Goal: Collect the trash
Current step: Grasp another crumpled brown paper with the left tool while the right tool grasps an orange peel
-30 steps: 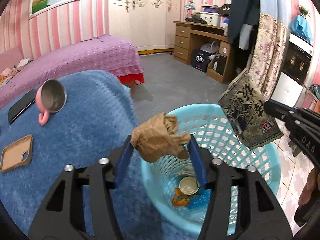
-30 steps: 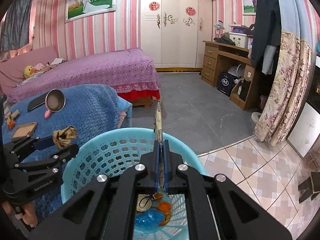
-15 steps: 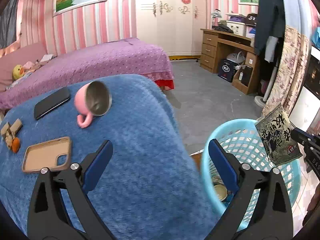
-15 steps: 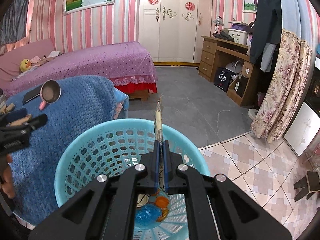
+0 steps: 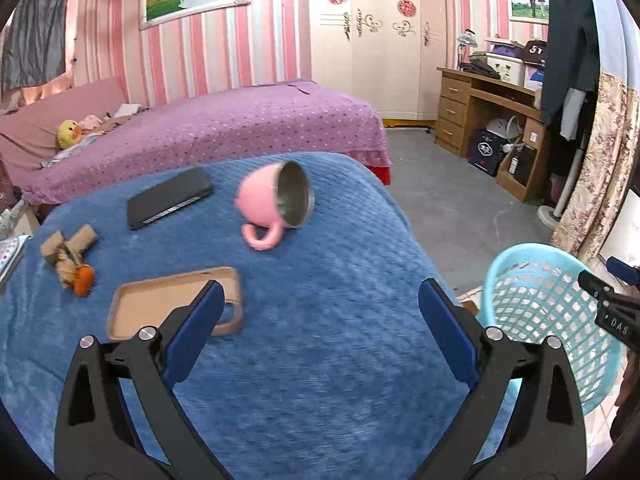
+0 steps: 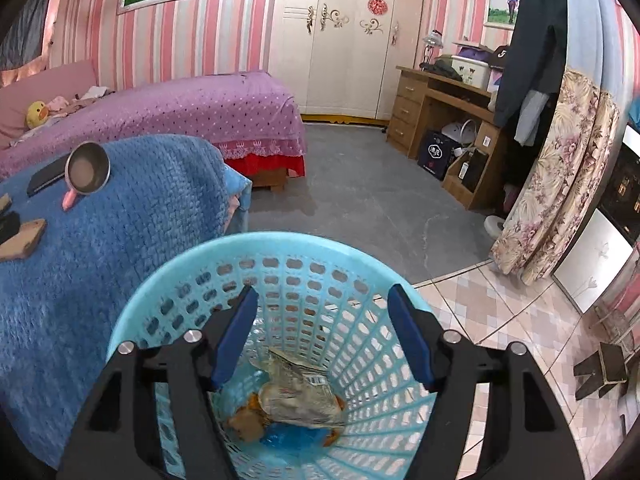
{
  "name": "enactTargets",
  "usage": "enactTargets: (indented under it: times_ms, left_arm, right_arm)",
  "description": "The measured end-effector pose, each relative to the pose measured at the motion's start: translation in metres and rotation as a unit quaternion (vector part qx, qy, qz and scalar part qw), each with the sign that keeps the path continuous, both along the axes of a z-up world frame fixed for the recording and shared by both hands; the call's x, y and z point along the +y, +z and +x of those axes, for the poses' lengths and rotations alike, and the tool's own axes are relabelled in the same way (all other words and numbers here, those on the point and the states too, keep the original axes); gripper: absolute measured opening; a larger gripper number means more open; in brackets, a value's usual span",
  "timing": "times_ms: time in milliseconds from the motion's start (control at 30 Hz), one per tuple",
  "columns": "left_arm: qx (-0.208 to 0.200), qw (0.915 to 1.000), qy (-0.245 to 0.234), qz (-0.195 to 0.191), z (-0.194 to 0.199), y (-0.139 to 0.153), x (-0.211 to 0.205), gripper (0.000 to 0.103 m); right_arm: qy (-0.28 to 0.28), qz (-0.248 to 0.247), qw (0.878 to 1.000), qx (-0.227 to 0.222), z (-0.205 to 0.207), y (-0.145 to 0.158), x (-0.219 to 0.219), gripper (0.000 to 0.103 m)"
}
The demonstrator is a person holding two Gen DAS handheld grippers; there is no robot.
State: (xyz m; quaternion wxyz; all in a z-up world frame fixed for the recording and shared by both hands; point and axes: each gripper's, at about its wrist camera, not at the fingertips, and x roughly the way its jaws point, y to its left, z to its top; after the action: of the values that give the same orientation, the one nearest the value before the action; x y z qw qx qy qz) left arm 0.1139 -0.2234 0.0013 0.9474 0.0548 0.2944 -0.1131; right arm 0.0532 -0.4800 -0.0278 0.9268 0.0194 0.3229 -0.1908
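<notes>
A light blue plastic basket stands on the floor beside the blue blanket; it also shows in the left wrist view. A snack wrapper lies inside it on other trash. My right gripper is open and empty over the basket's mouth. My left gripper is open and empty above the blanket. Brown crumpled scraps with an orange piece lie at the blanket's left.
On the blanket lie a tipped pink mug, a black phone and a brown phone case. A purple bed is behind. A wooden desk and floral curtain stand to the right.
My left gripper let go of the brown paper over the basket and swung left over the blanket. My right gripper opened and the snack wrapper dropped into the basket.
</notes>
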Motion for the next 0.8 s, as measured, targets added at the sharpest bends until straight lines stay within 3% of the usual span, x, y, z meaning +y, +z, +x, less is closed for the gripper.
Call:
enactTargets:
  times_ms: [33, 100, 233, 433, 800]
  left_arm:
    - [-0.001, 1.0000, 0.003, -0.001, 0.001, 0.002, 0.006, 0.096]
    - [-0.004, 0.9999, 0.010, -0.004, 0.002, 0.007, 0.020, 0.097]
    - [-0.008, 0.9996, 0.025, -0.008, 0.005, 0.014, 0.046, 0.097]
    - [-0.023, 0.9980, 0.059, 0.003, 0.010, 0.016, 0.090, 0.097]
    - [-0.010, 0.9944, 0.105, -0.002, 0.030, 0.004, 0.161, 0.097]
  right_arm:
    - [-0.006, 0.001, 1.000, -0.004, 0.001, 0.001, 0.002, 0.081]
    - [-0.018, -0.001, 1.000, -0.013, 0.003, 0.004, 0.007, 0.091]
    - [-0.026, -0.001, 0.999, -0.027, 0.012, 0.011, 0.023, 0.096]
    - [-0.011, 0.010, 0.999, -0.052, 0.024, 0.021, 0.057, 0.098]
    - [0.036, 0.017, 0.997, -0.062, 0.050, 0.020, 0.124, 0.098]
